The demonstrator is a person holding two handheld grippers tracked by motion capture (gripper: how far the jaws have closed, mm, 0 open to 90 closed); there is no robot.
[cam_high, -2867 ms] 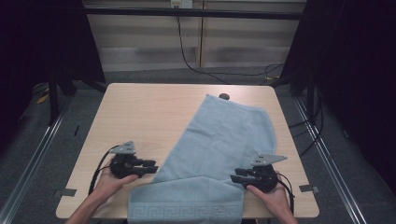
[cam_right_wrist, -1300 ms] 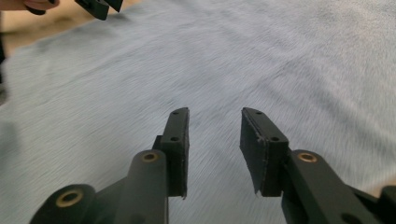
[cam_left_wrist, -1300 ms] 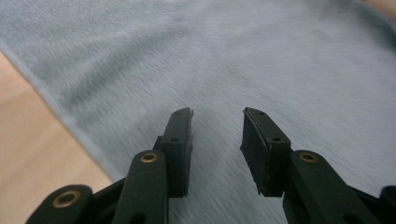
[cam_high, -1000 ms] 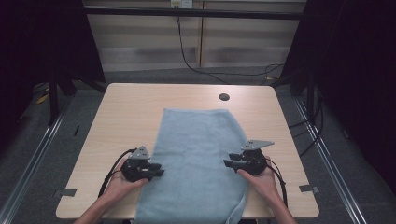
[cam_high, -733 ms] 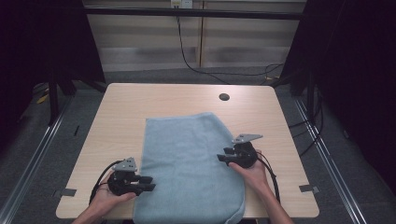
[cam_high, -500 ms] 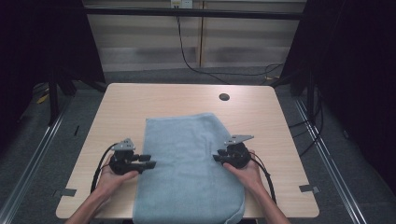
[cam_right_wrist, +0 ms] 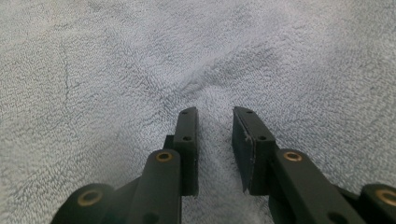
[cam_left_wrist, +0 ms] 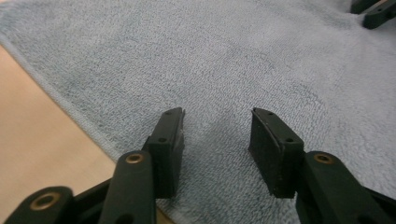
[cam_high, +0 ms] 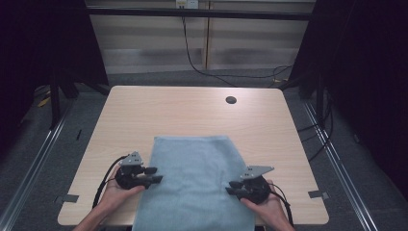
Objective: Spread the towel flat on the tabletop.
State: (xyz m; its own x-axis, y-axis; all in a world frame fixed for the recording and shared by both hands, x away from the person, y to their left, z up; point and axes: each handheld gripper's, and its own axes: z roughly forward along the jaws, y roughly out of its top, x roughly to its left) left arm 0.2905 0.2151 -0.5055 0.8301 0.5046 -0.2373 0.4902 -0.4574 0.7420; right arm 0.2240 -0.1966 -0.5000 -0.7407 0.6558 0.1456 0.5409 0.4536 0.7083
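Dark curtains hang on both sides of the room, a pale slatted wall closes the back, and below me sits the light wooden table [cam_high: 192,115], with a small dark round hole [cam_high: 231,100] in its top up toward one o'clock.

I've got the blue towel [cam_high: 195,185] lying flat on the near half of the table, folded into a long rectangle. Its long axis runs twelve to six: the far short edge lies straight across the table's middle, and the near end reaches the table's front edge at six o'clock, widening a little as it comes. The left long edge slants slightly toward seven o'clock.

My left gripper [cam_high: 155,174] sits at the towel's left edge, about eight o'clock, pointing toward three across the cloth. In the left gripper view [cam_left_wrist: 215,142] the jaws have just been opening and stand apart over the towel's border, cloth under them but nothing pinched, bare wood off to their left.

My right gripper [cam_high: 232,187] is at the towel's right edge, about four o'clock, pointing toward nine, facing the other one. In the right gripper view [cam_right_wrist: 214,140] the jaws have just been closing; a narrow gap remains, with a low ridge of terry rising between them, and I cannot tell whether the pads press on it.
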